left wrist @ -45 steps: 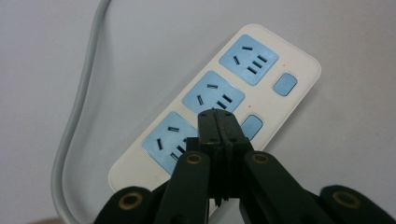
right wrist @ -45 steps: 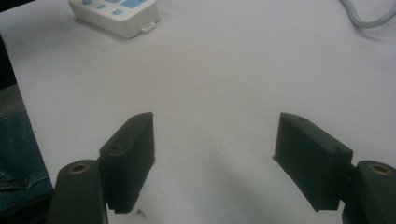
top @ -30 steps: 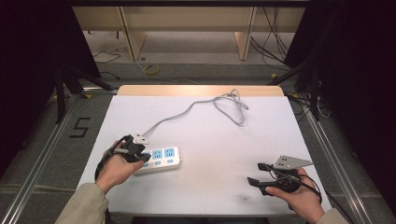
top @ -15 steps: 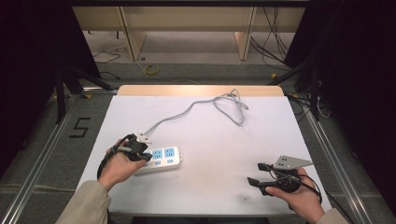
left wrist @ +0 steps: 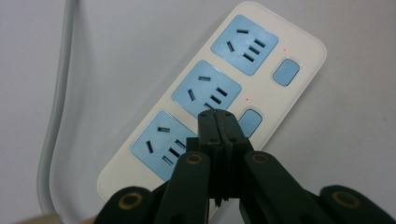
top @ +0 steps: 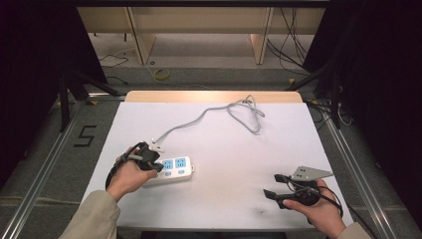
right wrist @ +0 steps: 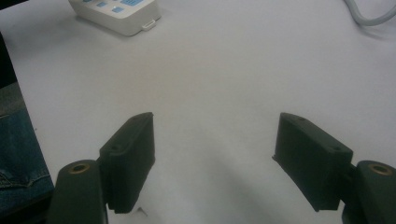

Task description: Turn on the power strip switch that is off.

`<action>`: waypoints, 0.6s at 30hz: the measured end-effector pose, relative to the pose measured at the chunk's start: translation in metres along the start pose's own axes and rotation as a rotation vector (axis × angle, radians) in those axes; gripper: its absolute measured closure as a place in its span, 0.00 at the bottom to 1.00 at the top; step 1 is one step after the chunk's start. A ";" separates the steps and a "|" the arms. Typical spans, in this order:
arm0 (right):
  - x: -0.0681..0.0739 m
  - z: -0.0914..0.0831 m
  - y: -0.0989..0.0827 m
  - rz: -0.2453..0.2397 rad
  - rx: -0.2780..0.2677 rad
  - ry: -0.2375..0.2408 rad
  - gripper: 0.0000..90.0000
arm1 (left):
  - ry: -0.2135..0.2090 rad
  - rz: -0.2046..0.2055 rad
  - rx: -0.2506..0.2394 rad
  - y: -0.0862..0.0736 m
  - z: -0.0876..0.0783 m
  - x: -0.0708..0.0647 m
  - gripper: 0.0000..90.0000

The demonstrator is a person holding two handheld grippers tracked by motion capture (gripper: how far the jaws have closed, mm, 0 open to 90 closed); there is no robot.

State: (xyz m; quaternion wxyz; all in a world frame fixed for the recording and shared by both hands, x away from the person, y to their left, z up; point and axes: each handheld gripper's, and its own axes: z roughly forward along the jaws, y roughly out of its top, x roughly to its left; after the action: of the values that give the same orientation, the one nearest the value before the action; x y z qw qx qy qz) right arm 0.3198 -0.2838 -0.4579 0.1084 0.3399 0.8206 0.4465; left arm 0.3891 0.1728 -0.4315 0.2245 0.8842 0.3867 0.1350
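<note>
Left tongs [left wrist: 218, 114]: jaws fully closed, pads pressed together, nothing between them. Tips sit over the power strip [left wrist: 212, 100], on the gap between the middle socket and the nearest socket, just beside the second blue switch button [left wrist: 250, 122]. Contact vs. hovering just above: cannot tell. In the high view the left tongs [top: 155, 166] are at the strip's left end, with the left hand [top: 130, 172] behind them.

Right tongs [right wrist: 212, 149]: jaws spread wide, nothing between them, only bare desk [right wrist: 224, 70] in the gap. In the high view the right tongs [top: 272, 185] sit low at the near right of the desk, well apart from the strip, with the right hand [top: 318, 206] gripping them and the grey plate on top.

Power strip [top: 171, 169]: white, three blue sockets, lying flat at near left of the desk [top: 224, 209]. Its grey cable [top: 209, 117] runs from the strip's left end toward the far side and loops at far centre-right. The plug [top: 158, 146] lies just beyond the left tongs, on the desk.
</note>
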 end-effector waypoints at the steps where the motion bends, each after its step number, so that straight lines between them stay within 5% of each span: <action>1: 0.000 0.000 0.000 0.000 0.000 0.001 0.32 | 0.000 0.002 0.002 0.000 0.000 0.000 1.00; 18: 0.001 0.000 0.000 0.003 0.004 0.001 0.32 | 0.000 0.030 0.037 -0.003 0.002 0.000 1.00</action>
State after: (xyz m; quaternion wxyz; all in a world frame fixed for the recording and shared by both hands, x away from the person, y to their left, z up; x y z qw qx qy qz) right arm 0.3191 -0.2836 -0.4579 0.1067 0.3410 0.8210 0.4453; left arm 0.3880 0.1737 -0.4343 0.2059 0.8939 0.3760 0.1311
